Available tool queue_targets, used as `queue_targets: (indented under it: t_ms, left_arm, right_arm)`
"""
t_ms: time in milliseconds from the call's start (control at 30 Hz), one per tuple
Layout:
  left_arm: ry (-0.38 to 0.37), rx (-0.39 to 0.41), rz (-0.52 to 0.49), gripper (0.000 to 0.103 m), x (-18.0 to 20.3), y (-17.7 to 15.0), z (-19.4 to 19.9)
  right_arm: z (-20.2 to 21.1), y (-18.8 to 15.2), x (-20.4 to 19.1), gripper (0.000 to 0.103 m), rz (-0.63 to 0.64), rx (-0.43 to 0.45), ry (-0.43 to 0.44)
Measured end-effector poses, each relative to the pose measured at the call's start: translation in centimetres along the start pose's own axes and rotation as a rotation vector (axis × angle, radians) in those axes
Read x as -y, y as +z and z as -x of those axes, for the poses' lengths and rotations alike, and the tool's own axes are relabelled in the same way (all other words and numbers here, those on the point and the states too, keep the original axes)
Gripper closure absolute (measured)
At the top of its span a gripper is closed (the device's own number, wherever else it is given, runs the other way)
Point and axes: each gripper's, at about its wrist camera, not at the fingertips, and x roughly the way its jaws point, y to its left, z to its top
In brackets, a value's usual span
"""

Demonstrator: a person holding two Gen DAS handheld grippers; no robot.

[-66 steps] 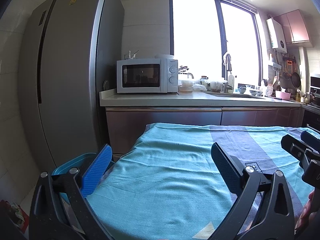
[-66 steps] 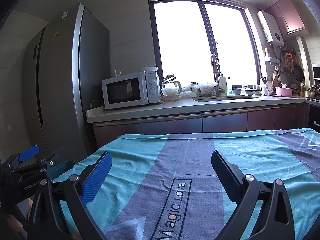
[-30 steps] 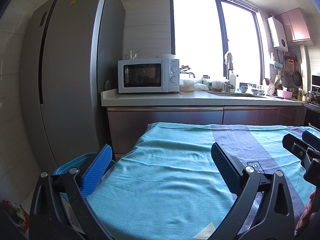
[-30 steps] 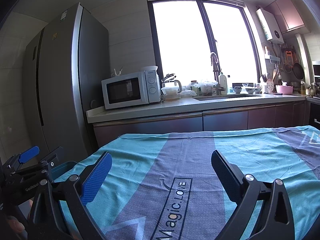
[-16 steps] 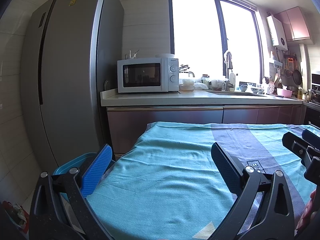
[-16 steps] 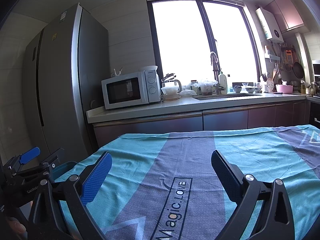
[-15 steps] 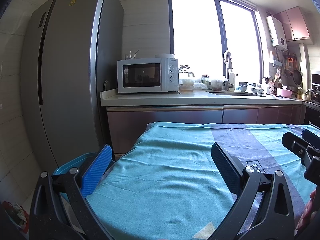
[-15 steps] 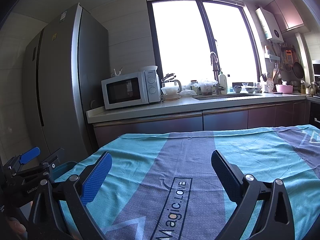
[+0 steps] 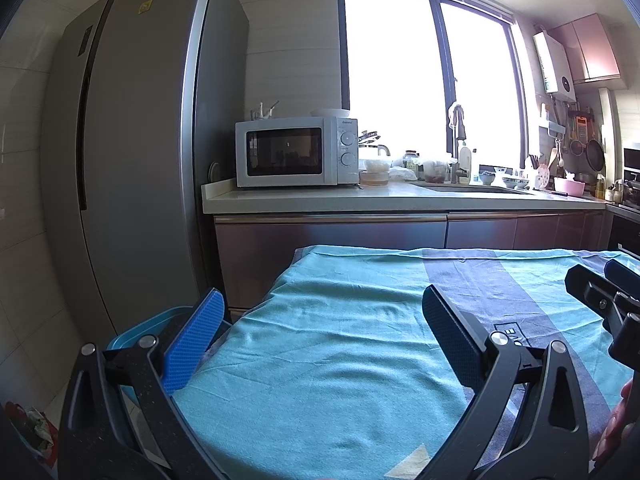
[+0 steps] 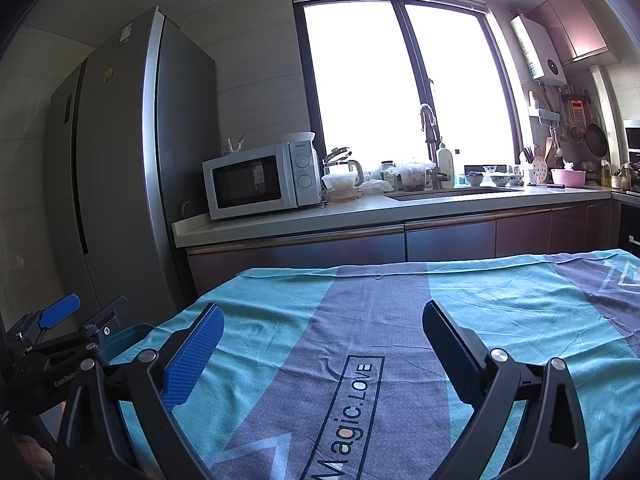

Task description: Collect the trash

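Note:
My left gripper (image 9: 324, 320) is open over the near left part of a table under a teal and grey cloth (image 9: 340, 344), with nothing between its blue pads. My right gripper (image 10: 322, 338) is open too, held above the cloth's grey stripe with the printed words (image 10: 352, 412). A blue bin (image 9: 136, 336) stands on the floor just left of the table, below the left finger. Crumpled trash (image 9: 36, 428) lies on the floor at the bottom left edge. No trash shows on the cloth. Each gripper appears at the edge of the other's view: the right gripper (image 9: 608, 292) and the left gripper (image 10: 80, 324).
A tall grey fridge (image 9: 132, 168) fills the left side. Behind the table runs a counter (image 9: 360, 200) with a white microwave (image 9: 296, 152), bowls, jars and a sink with a tap (image 9: 458, 140). A bright window lies beyond. A person's fingers (image 9: 616, 432) show at the right edge.
Hardly anything differs: both grippers stay open over the cloth, with only a slight drift of the views.

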Motion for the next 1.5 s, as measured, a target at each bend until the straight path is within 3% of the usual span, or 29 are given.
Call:
queue_targets:
  t_ms: [1500]
  left_arm:
    - [0.015,0.009,-0.025,0.005,0.99,0.31,0.01]
  right_arm:
    - [-0.30,-0.03,0.59,0.007,-0.018,-0.007,-0.005]
